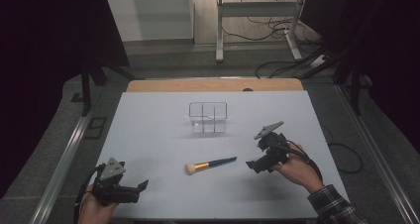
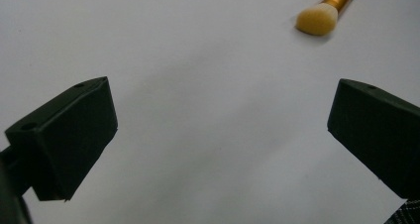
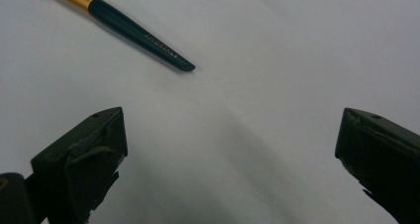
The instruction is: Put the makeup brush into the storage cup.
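Brush untouched, both grippers wide and empty

Brush (image 1: 210,164) lay flat on the white table (image 1: 148,135), about midway between the two grippers; pale bristle head toward the person's left, dark teal handle toward the right, gold ferrule between. Nothing touched it.

Right gripper (image 1: 253,165) sat just off the handle tip, jaws spread apart, nothing between them; right gripper view put the handle end ahead and left of the jaws, a clear gap of bare table between. Left gripper (image 1: 142,186) was farther off at the near-left corner, also released and empty; its own view caught the bristle head (image 2: 318,20) near the top edge, well ahead of the jaws.

Clear divided organizer (image 1: 208,117) stood upright beyond the brush, well apart from it; compartments looked empty, though transparent walls made that hard to confirm.

Progress, my read: work looked like pick the brush and drop it in the organizer; nothing done yet. No grasp, no lift; approach, close, carry and placement all left. Right gripper looked the likelier one to take it, being nearer.

Hard to see: the handle carried small lettering, unreadable; brush cut off at the frame edge in both gripper views; organizer's dividers only faintly readable from above; dark surroundings beyond the table gave little detail.
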A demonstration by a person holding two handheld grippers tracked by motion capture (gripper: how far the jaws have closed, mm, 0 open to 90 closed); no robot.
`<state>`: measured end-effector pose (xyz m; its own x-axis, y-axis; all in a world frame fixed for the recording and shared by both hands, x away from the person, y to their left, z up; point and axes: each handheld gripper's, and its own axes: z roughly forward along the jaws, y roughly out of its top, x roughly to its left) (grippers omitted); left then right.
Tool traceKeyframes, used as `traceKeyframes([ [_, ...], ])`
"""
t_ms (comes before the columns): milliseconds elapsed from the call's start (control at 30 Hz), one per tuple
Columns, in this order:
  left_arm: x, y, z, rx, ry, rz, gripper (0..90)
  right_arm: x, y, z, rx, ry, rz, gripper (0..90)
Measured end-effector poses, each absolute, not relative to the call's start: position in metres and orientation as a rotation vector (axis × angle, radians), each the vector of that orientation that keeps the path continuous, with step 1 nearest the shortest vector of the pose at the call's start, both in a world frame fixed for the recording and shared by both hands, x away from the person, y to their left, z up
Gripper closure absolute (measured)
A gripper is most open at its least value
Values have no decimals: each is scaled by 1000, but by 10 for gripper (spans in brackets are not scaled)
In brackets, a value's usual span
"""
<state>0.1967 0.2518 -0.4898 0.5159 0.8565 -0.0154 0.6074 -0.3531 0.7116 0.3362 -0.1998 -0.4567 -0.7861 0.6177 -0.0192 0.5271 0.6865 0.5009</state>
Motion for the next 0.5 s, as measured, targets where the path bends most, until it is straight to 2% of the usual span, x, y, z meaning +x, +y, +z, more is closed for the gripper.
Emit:
traceKeyframes([
  [500, 197, 251, -490, 2089, 1186, 479, 0, 342, -185, -458, 908, 2728, 709, 6],
])
